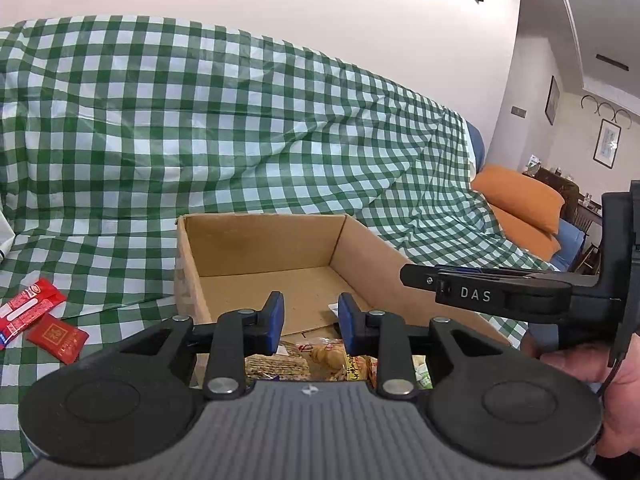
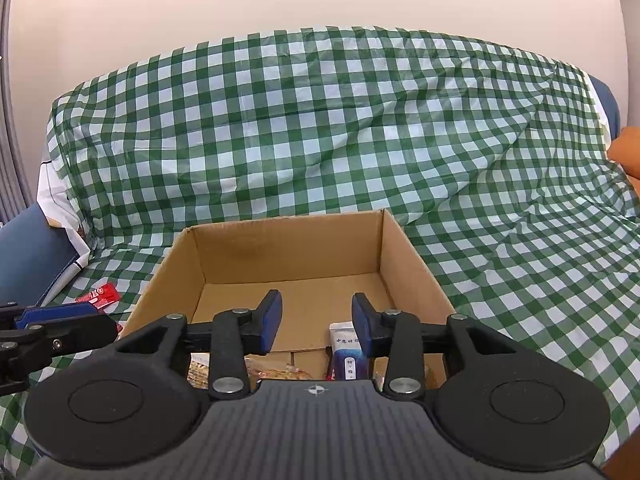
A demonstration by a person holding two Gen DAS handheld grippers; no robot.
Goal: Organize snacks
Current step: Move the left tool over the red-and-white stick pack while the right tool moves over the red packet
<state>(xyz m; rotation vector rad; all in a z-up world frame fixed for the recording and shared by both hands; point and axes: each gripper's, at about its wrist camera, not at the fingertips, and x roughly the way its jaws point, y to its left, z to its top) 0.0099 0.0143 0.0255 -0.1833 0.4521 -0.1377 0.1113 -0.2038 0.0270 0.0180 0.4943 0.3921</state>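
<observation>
1. Left wrist view: the left gripper (image 1: 311, 322) hovers over the near end of the cardboard box (image 1: 360, 248), jaws apart and empty; snack packets (image 1: 316, 360) lie inside; two red packets (image 1: 38, 316) remain on the checked cloth (image 1: 240, 120), likely next, calling for a leftward reach.
2. Right wrist view: the right gripper (image 2: 317, 322) is level above the box, jaws apart, empty; a white-and-blue packet (image 2: 347, 350) lies below.
</observation>
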